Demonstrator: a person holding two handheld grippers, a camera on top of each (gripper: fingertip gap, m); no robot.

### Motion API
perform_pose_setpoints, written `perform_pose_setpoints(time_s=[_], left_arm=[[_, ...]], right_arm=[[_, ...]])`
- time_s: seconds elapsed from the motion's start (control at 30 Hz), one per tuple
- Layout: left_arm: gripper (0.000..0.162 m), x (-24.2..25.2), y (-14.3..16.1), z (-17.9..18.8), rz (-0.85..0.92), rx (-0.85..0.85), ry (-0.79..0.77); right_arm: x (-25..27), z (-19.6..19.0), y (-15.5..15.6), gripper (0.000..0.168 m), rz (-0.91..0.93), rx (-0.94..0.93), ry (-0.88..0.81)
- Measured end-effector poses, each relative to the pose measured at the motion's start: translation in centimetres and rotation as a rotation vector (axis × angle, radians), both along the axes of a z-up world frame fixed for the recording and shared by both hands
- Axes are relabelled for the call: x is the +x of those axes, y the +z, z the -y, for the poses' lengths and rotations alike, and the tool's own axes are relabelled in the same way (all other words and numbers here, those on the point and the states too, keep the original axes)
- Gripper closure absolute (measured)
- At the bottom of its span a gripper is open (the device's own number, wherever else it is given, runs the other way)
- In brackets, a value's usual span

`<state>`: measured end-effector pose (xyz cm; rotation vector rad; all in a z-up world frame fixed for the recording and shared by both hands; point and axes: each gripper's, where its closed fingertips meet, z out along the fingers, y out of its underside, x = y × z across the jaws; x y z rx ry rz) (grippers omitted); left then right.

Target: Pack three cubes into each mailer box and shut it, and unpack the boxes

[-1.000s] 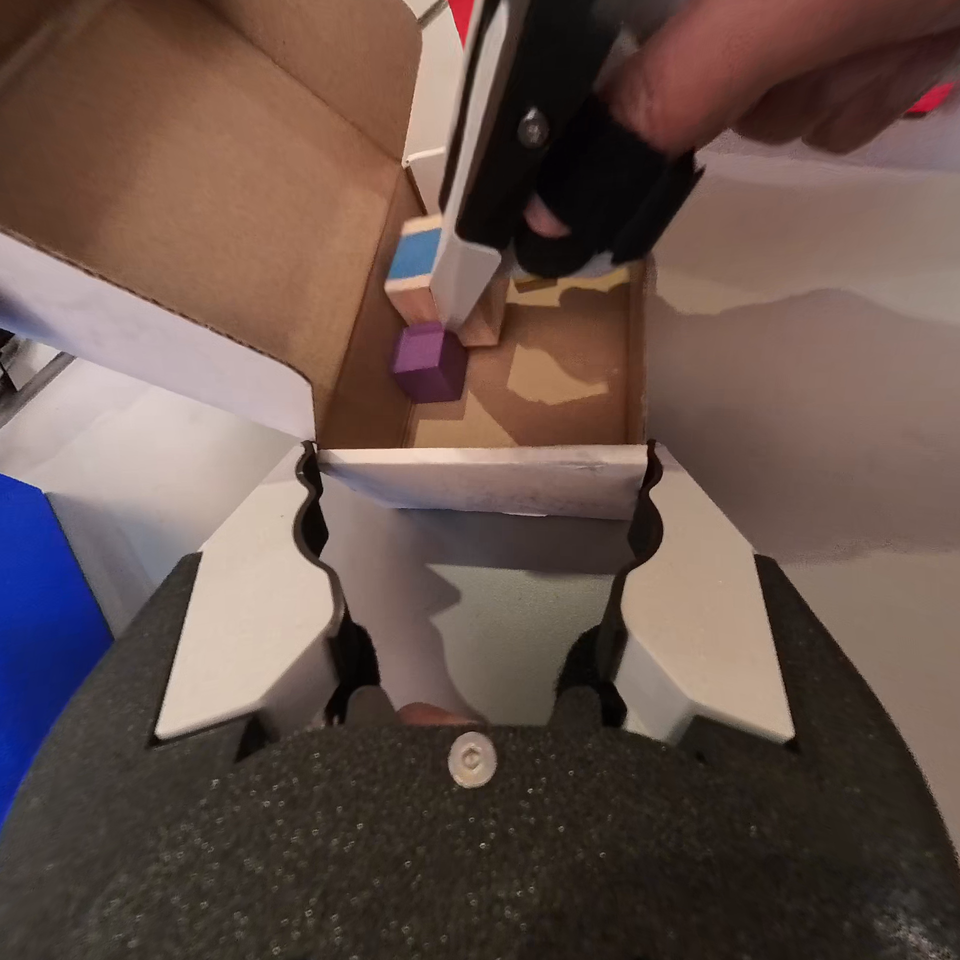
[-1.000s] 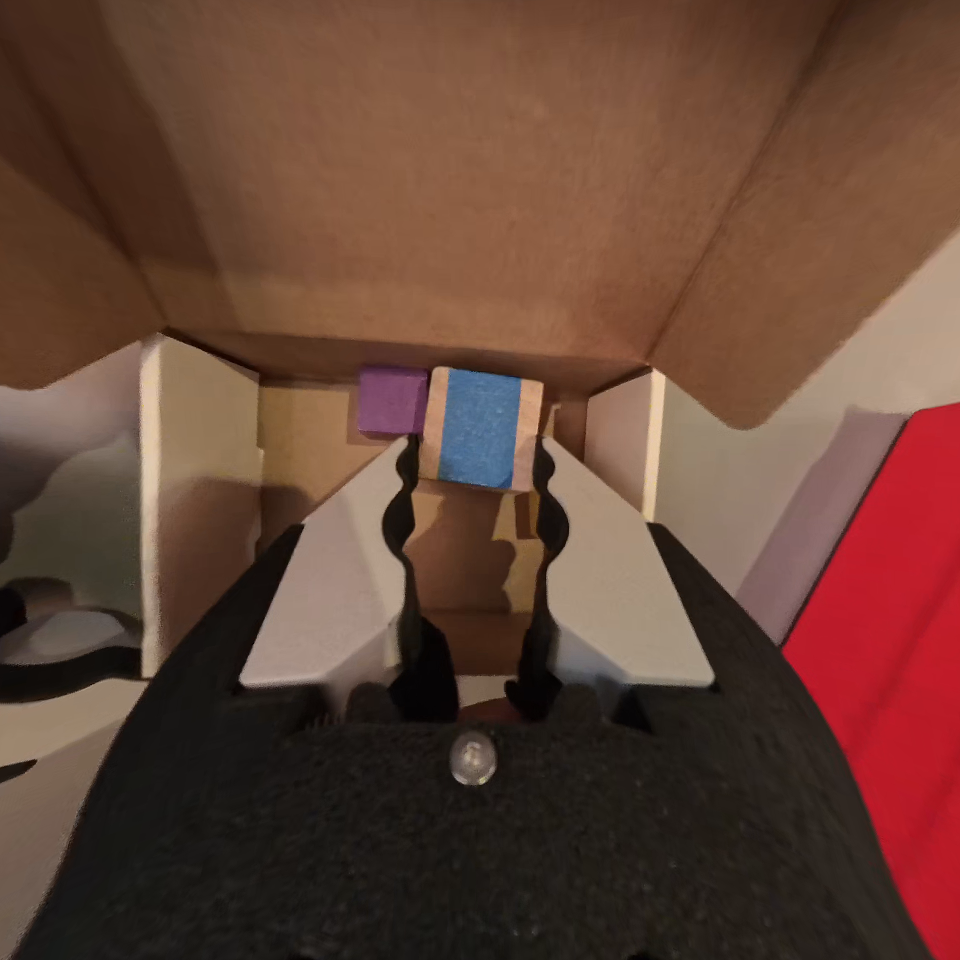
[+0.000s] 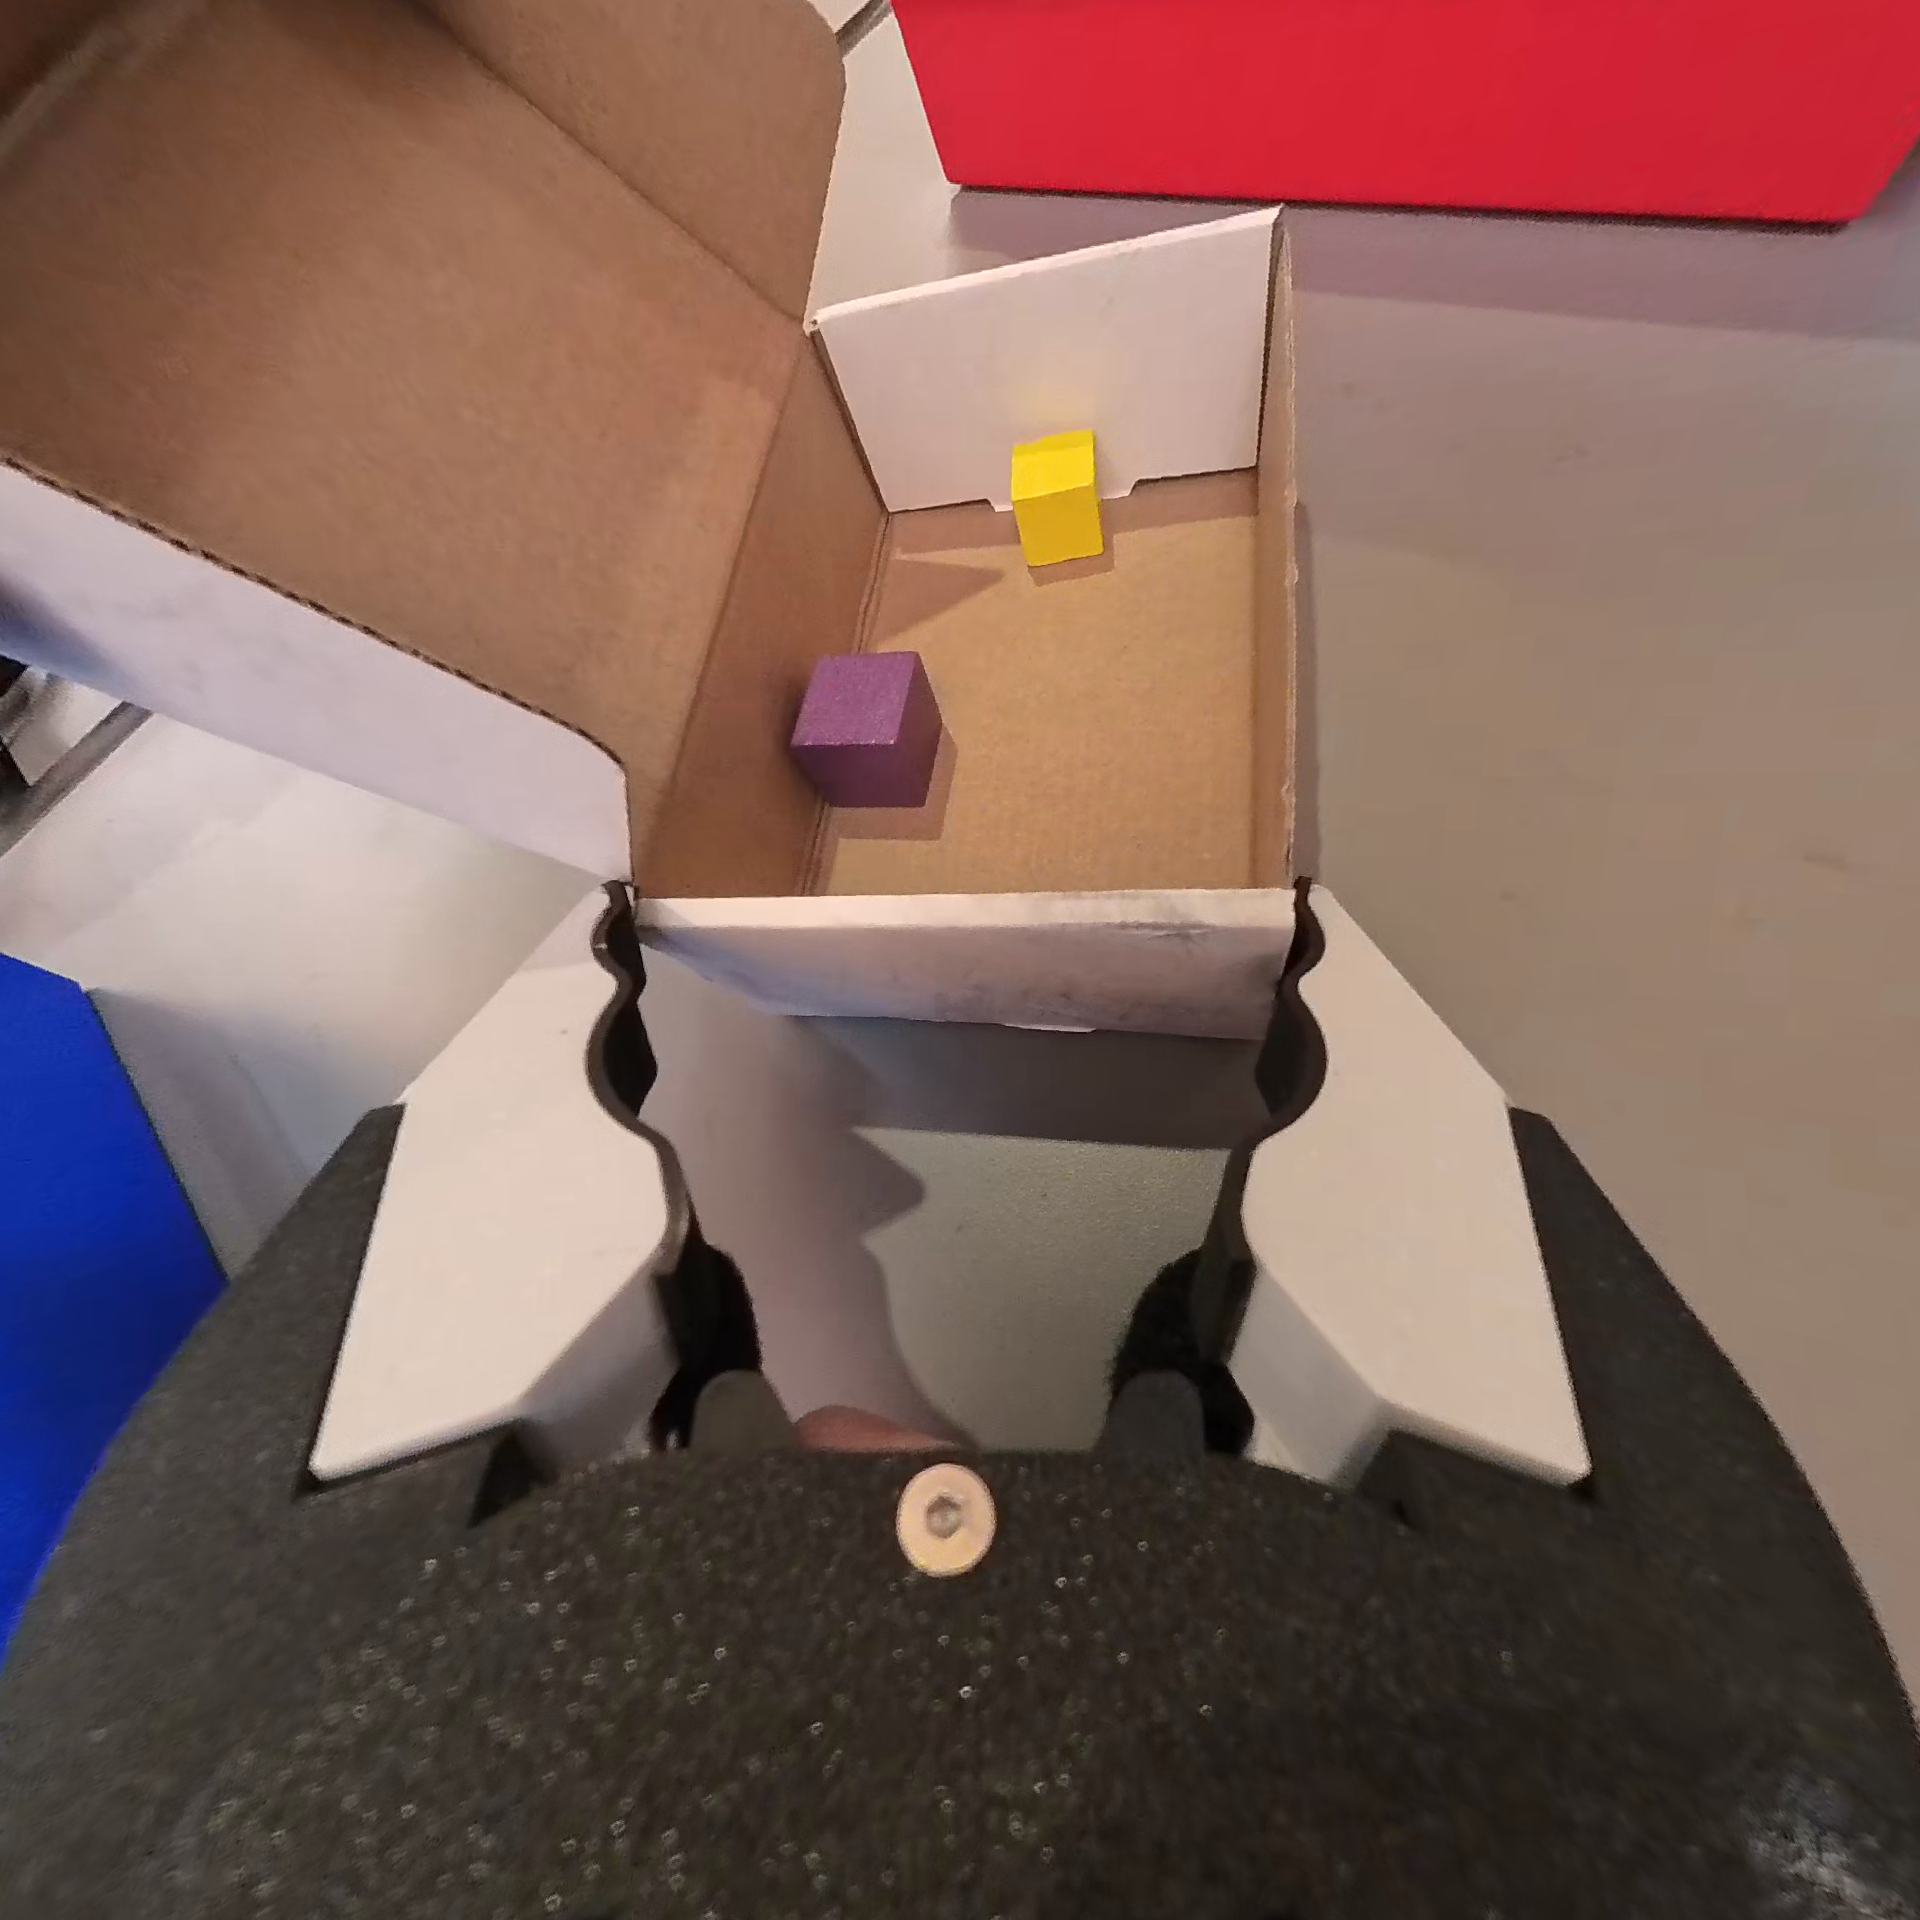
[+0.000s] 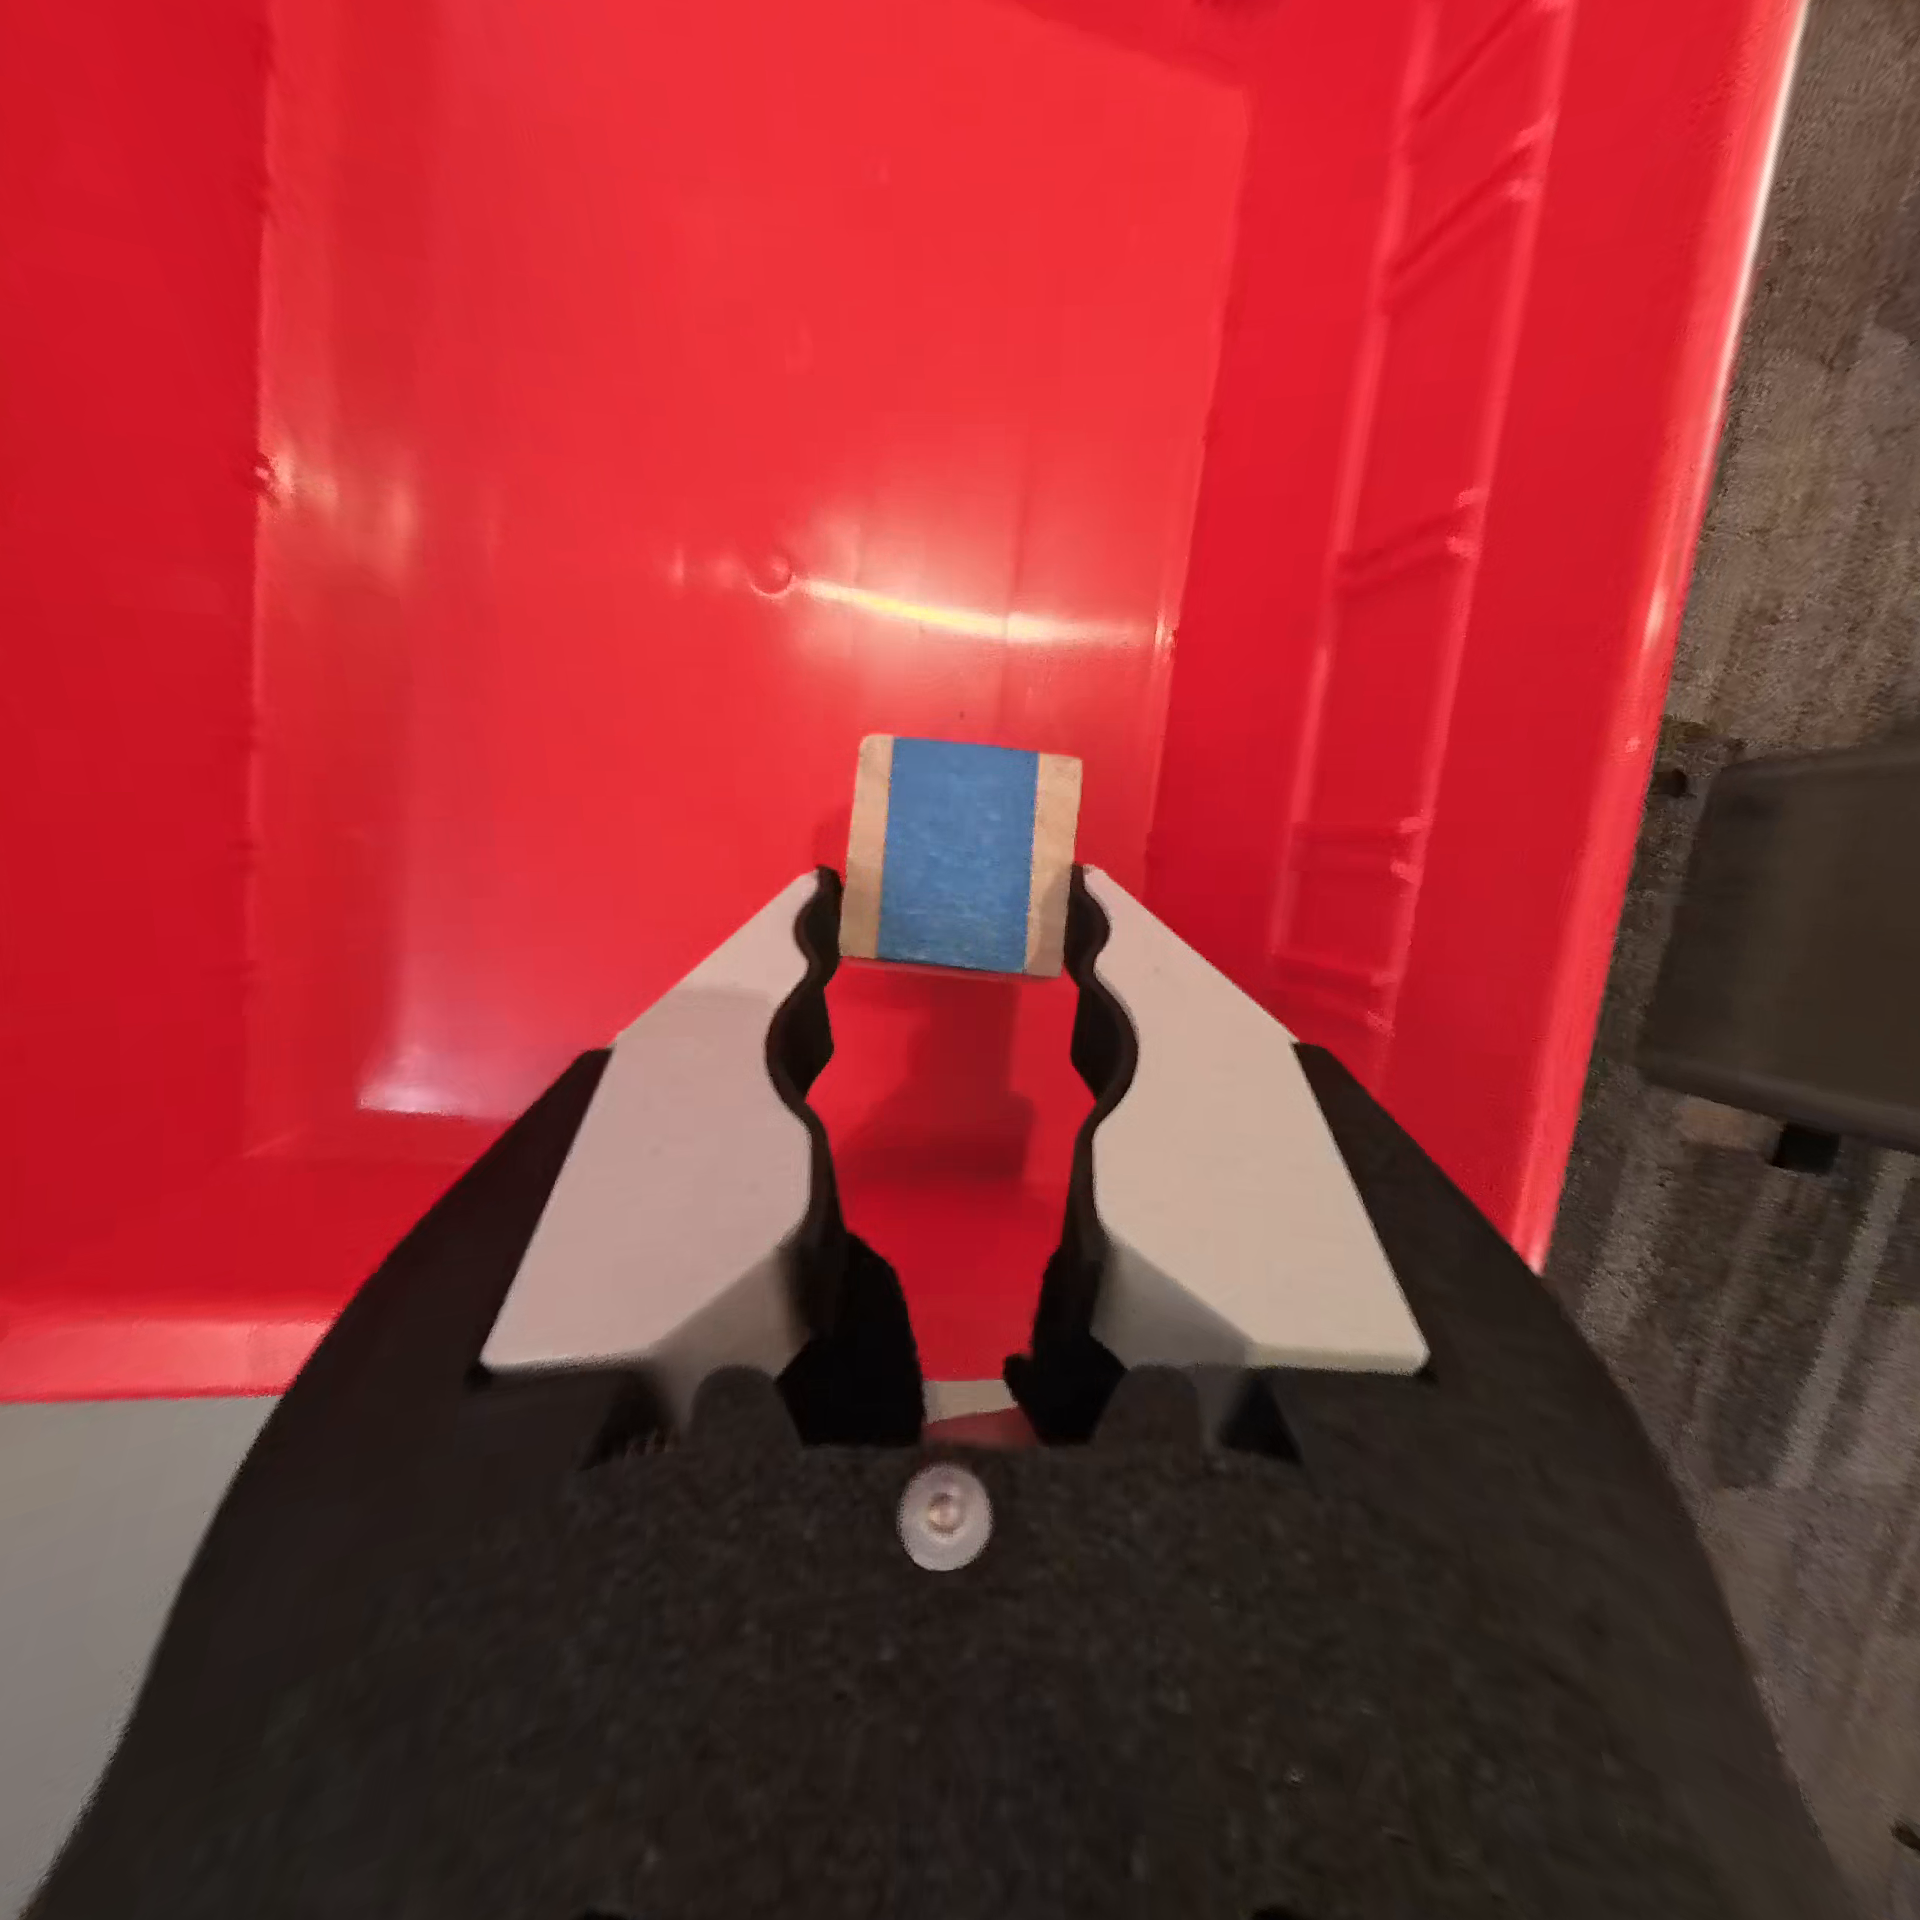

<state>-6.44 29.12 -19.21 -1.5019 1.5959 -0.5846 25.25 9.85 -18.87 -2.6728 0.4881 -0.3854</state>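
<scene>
— Unpacking under way? Where's the taped cube?

— Pinched at the tips of the right gripper (image 4: pixel 956 904), the wooden cube with blue tape (image 4: pixel 961 854) hanging over the red bin (image 4: pixel 623 416); not dropped yet.

— Left in the box?

— Two: one purple cube (image 3: pixel 864 727), one yellow cube (image 3: pixel 1056 497), well apart inside the one open mailer box (image 3: pixel 966 961).

— Left gripper (image 3: pixel 961 945)?

— Spread wide, straddling the box's near wall; seemingly bracing it. One blue bin (image 3: pixel 73 1195) beside.

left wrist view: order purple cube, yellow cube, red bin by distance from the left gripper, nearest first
From the left gripper:
1. purple cube, in the mailer box, by its left wall.
2. yellow cube, against the box's far wall.
3. red bin, beyond the box, top right.
</scene>
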Motion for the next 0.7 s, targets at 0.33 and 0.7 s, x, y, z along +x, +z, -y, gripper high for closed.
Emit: perform_pose_setpoints(time_s=[0.33, 0.7], left_arm=[[0.044, 0.0, 0.0, 0.0, 0.000, 0.004, -0.001], [0.044, -0.1, 0.0, 0.0, -0.001, 0.006, -0.016]], right_arm=[[0.2, 1.0, -0.9, 0.125, -0.060, -0.036, -0.068], [-17.8, -12.3, 13.3, 0.117, 0.020, 0.383, 0.535]])
